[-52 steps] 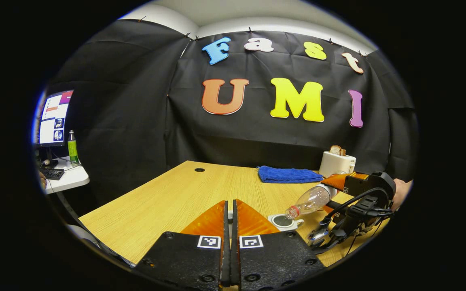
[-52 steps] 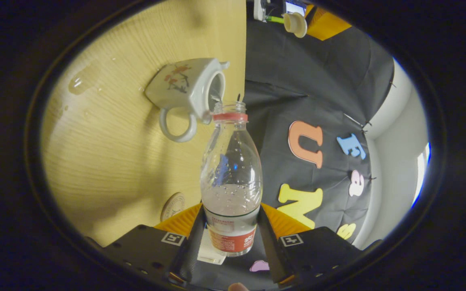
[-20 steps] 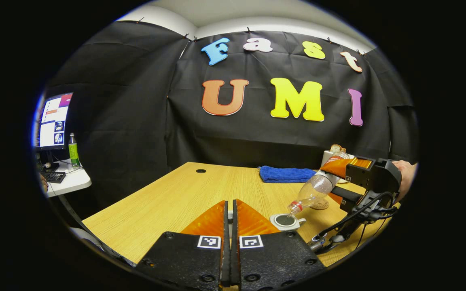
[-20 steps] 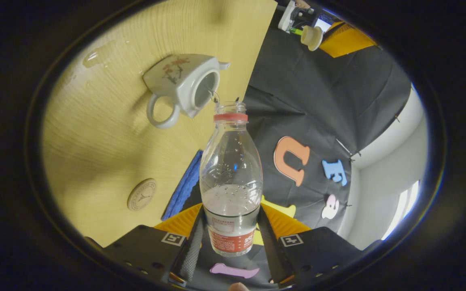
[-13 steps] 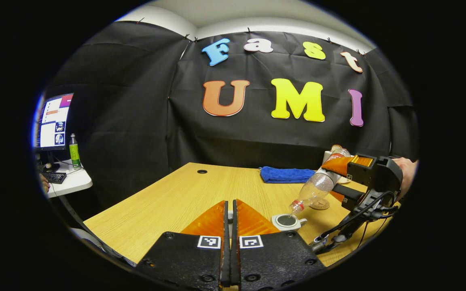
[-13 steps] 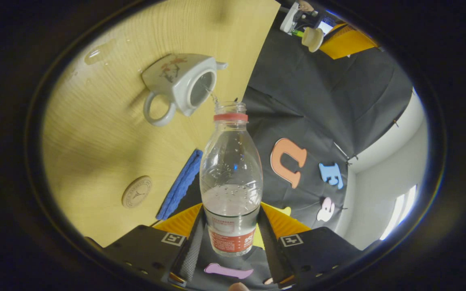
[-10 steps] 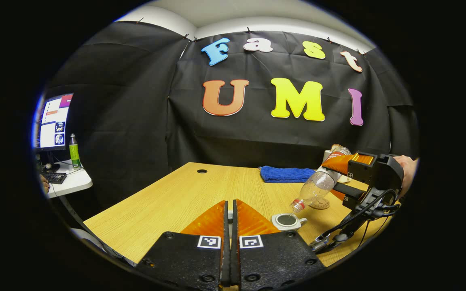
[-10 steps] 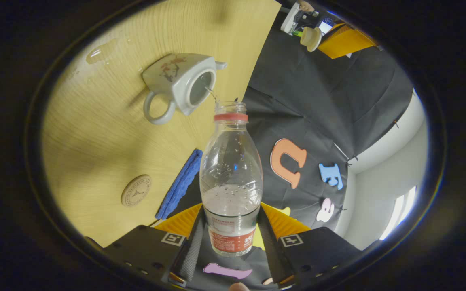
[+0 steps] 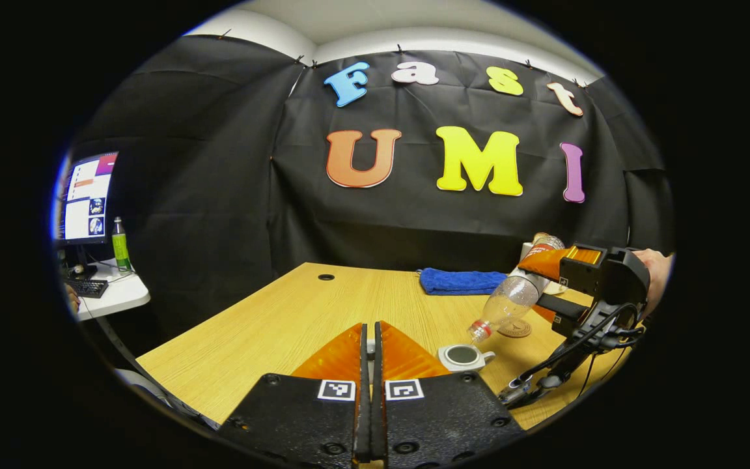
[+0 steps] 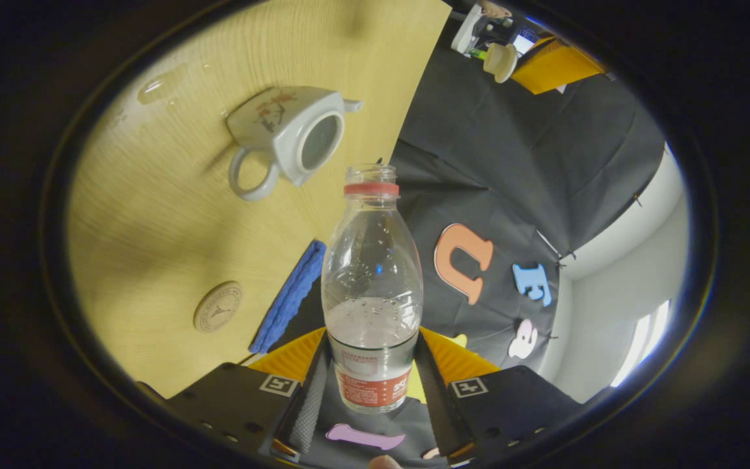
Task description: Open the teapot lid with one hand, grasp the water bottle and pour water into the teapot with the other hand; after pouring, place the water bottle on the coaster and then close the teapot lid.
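Between the fingers of the right gripper (image 10: pixel 371 391) we see the water bottle (image 10: pixel 372 286), clamped at its labelled lower body with one finger on each side. Its neck points away from the camera, uncapped, with some water pooled at the gripped end. Seen from the left gripper view, that right gripper (image 9: pixel 547 286) is held by a hand (image 9: pixel 653 277) above the right part of the tabletop (image 9: pixel 284 326), and the water bottle (image 9: pixel 508 301) slants mouth-down toward the teapot (image 9: pixel 463 356), its mouth just above and beside the open top, not touching it. We see no stream of water between the two.

On the tabletop the teapot (image 10: pixel 284 137) stands lidless, its dark opening exposed, handle toward the right gripper and spout on the far side. Close to it in the right gripper view we notice a small wet patch (image 10: pixel 160 83) on the wood. Near the teapot lies the round coaster (image 10: pixel 218 307), bare, and just beyond it a folded blue cloth (image 10: pixel 289 299); in the left gripper view the coaster (image 9: pixel 513 328) sits under the tilted bottle and the blue cloth (image 9: pixel 459 281) lies at the back edge.

Low in the left gripper view, the left gripper (image 9: pixel 368 355) has its fingers drawn almost together around something pale, only a sliver of which we can see. From the right gripper view we make out the teapot lid (image 10: pixel 499 60) pinched in that gripper, held up well away from the teapot.
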`<action>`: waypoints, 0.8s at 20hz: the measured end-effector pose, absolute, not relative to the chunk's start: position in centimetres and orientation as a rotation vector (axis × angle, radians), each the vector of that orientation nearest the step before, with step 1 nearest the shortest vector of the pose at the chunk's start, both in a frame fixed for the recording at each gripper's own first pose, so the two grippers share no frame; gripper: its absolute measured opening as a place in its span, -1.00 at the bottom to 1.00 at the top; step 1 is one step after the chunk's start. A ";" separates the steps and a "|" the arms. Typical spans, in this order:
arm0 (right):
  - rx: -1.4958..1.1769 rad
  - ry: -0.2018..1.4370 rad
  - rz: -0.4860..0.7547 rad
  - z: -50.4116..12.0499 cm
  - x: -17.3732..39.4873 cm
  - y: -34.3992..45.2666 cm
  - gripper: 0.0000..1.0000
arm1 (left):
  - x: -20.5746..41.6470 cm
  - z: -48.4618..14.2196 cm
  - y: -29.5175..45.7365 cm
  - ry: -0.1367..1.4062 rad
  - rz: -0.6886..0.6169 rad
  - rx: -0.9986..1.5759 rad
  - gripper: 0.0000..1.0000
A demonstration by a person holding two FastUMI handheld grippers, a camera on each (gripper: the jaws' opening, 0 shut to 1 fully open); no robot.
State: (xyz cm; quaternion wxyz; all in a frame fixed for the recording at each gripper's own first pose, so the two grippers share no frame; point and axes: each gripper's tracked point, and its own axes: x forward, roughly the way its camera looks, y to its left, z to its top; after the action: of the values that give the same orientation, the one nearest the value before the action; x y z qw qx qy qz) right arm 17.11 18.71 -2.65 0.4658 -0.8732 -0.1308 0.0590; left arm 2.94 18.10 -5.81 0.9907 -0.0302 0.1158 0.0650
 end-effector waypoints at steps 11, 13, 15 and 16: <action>-1.879 -0.209 0.244 -4.9 17.5 17.8 0.40 | 2.4 -4.2 18.8 0.190 0.148 -0.055 -0.94; -1.756 -0.172 0.278 -5.9 17.5 17.5 0.40 | 2.4 -4.1 18.6 0.189 0.150 -0.052 -0.94; -1.639 -0.143 0.295 -6.1 17.5 17.4 0.45 | 2.4 -4.1 18.6 0.186 0.149 -0.045 -0.95; -1.574 -0.133 0.304 -6.1 17.4 17.4 0.40 | 2.5 -4.2 18.5 0.187 0.147 -0.040 -0.95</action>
State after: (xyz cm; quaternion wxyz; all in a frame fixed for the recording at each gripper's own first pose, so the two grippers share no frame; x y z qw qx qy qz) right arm 17.40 17.45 -6.08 0.6937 -0.7048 -0.0596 0.1362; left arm 2.48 18.52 -4.16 0.9927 -0.0200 0.0933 0.0734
